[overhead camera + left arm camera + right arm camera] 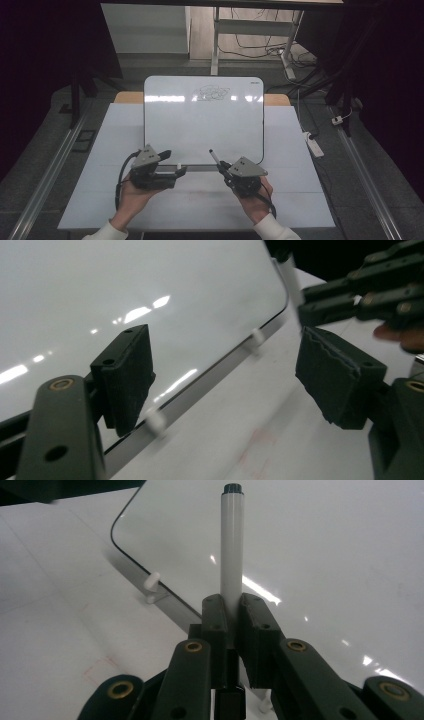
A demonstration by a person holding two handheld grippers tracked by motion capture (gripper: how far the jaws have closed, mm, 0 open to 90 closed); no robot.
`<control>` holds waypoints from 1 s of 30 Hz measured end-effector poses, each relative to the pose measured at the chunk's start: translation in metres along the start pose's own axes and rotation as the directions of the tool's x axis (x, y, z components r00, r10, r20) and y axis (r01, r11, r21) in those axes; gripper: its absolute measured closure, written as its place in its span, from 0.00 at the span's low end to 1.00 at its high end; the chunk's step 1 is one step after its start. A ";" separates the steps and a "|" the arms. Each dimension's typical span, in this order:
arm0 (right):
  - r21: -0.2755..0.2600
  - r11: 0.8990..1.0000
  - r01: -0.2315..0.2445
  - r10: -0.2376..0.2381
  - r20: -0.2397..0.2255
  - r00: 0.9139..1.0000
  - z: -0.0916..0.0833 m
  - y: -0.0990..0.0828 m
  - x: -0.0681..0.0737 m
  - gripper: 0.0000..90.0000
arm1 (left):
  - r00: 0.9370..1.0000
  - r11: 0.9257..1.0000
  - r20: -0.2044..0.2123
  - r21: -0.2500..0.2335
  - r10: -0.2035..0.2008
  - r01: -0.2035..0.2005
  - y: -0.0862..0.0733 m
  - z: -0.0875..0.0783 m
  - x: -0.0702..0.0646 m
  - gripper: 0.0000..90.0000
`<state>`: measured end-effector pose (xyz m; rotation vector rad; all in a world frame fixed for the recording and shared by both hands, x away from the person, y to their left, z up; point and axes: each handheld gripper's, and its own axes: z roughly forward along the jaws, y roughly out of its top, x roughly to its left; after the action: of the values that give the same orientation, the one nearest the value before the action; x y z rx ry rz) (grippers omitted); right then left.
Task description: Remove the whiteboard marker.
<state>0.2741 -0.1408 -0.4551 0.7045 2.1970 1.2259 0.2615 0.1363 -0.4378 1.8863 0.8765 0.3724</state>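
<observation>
White marker (231,545) stands pinched in the right gripper (231,611) over the whiteboard (200,125) near edge; only the high view shows a scribble (211,92) at its far edge. Left gripper (220,375), jaws spread and empty, lies level beside that near edge.

You have one whiteboard (200,125) on one tabletop (295,165), bearing one scribble (211,92). One marker (231,545) is present. You hold two grippers: one left gripper (175,170), one right gripper (220,165). Two white clips (156,422) sit along the board's near edge.
</observation>
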 end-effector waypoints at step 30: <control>-0.025 1.000 0.005 -0.007 -0.082 0.997 0.008 -0.007 0.025 0.88 | 0.967 0.999 0.255 0.046 0.009 -0.022 0.020 0.045 -0.015 0.89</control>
<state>0.2598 -0.1229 -0.4689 0.6485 2.2445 1.2977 0.2861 0.0914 -0.4391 1.9348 0.7036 0.1143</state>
